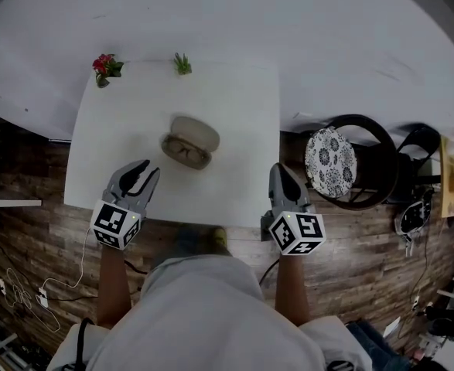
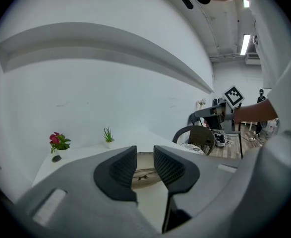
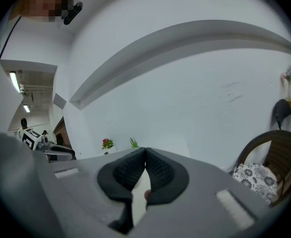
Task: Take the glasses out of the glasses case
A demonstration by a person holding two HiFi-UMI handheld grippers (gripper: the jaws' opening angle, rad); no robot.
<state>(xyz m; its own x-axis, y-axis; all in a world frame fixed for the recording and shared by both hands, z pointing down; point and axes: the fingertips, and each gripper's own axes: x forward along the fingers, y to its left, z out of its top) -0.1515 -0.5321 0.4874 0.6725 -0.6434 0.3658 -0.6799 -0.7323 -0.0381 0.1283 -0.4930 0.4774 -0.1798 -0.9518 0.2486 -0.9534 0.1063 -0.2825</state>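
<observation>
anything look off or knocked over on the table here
Nothing stands out. The glasses case lies open in the middle of the table, with the glasses sitting neatly inside it. The red flower pot and the green plant both stand upright at the far edge. Nothing is spilled.

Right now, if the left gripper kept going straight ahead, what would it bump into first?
Probably the open glasses case: it shows right between the parted jaws of the left gripper in its own view, with only bare table before it. Depth is hard to judge.
</observation>
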